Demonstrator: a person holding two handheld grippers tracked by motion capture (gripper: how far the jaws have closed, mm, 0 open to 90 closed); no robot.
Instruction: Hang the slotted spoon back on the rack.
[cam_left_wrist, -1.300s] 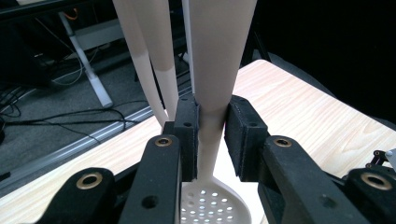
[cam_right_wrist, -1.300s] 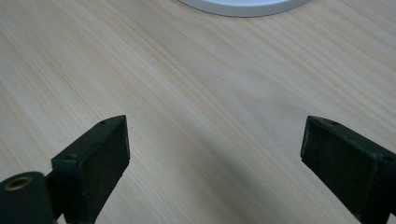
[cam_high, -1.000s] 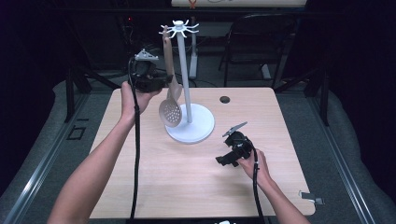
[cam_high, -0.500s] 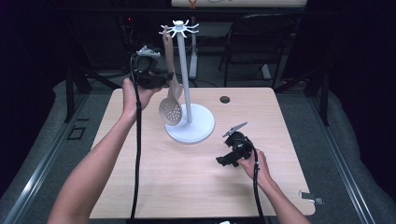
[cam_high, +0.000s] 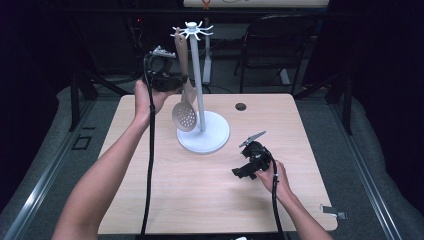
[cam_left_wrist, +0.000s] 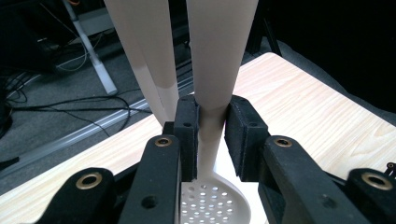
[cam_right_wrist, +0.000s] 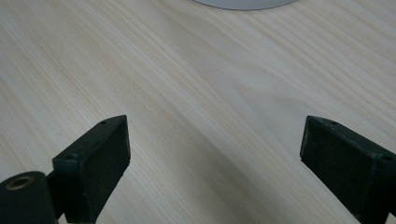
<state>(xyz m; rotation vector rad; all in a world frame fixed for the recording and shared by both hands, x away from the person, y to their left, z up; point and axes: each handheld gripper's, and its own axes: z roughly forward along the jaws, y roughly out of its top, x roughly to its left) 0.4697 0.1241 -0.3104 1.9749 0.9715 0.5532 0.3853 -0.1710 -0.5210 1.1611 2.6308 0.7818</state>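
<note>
A white slotted spoon (cam_high: 184, 116) hangs upright beside the pole of a white hook stand (cam_high: 197, 75) at the table's back. Its handle top reaches up near the stand's hooks. My left gripper (cam_high: 172, 81) is raised at the back left, shut on the spoon's handle. In the left gripper view the pads (cam_left_wrist: 187, 122) press the handle of the spoon (cam_left_wrist: 219, 56), with the holed bowl below and the stand pole (cam_left_wrist: 144, 46) behind. My right gripper (cam_high: 244, 171) rests low over the table at the front right, open (cam_right_wrist: 215, 140) with only bare wood between its pads.
The stand's round base (cam_high: 205, 137) sits mid-table, and its edge (cam_right_wrist: 243, 3) shows ahead of the right gripper. A black grommet hole (cam_high: 240, 106) lies at the back right. A dark chair (cam_high: 280, 40) stands behind the wooden table (cam_high: 200, 200).
My left gripper has lifted slightly with the spoon, bringing the handle top closer to the stand's hooks. The right gripper has stayed where it was.
</note>
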